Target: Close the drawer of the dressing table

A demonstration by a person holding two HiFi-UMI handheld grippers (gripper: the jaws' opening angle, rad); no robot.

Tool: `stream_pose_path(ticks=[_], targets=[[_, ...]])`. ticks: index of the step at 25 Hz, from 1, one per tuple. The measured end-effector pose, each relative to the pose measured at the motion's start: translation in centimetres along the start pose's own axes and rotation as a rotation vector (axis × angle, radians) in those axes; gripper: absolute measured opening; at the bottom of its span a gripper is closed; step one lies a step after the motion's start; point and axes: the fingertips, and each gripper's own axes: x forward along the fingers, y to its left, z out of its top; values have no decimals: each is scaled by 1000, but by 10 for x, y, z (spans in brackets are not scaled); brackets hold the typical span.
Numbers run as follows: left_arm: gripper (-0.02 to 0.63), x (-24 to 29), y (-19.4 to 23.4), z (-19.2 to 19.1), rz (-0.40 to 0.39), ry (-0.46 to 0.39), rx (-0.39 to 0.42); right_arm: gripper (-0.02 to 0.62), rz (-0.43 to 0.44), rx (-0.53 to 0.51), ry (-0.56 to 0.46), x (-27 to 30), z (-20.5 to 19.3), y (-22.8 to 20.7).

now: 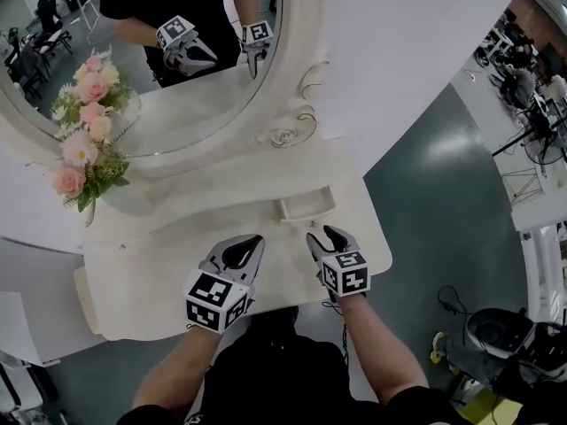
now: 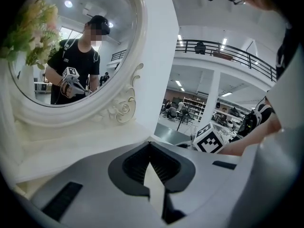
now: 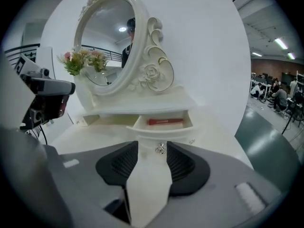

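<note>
The white dressing table [image 1: 151, 282] has a small drawer [image 1: 304, 207] pulled out below the oval mirror [image 1: 190, 104]. In the right gripper view the drawer [image 3: 164, 127] holds a flat red thing [image 3: 165, 121], and its small metal knob [image 3: 160, 148] shows on the front. My right gripper [image 3: 152, 147] is open just before the drawer front, with the knob between its fingertips and untouched. In the head view the right gripper [image 1: 321, 235] hovers close in front of the drawer. My left gripper [image 1: 251, 242] hangs beside it over the tabletop, tips together [image 2: 149, 144] and empty.
A bunch of pink and white flowers [image 1: 84, 140] stands at the table's left by the mirror. The table's right edge drops to a grey-green floor [image 1: 443, 193]. Dark equipment [image 1: 505, 343] sits on the floor at the lower right.
</note>
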Motion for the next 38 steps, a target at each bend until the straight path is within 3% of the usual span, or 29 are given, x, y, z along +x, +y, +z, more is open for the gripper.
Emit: stream_pose_path(ticks=[7, 9, 13, 38], targets=[[6, -2, 7, -10, 28, 20, -13, 193, -19, 22, 53, 33, -17, -13], [8, -2, 10, -13, 36, 25, -18, 124, -36, 11, 50, 40, -17, -17], [8, -2, 12, -18, 44, 33, -30, 104, -32, 4, 52, 46, -16, -19], [8, 8, 24, -12, 77, 0, -85, 100, 17, -29, 47, 62, 10, -22]])
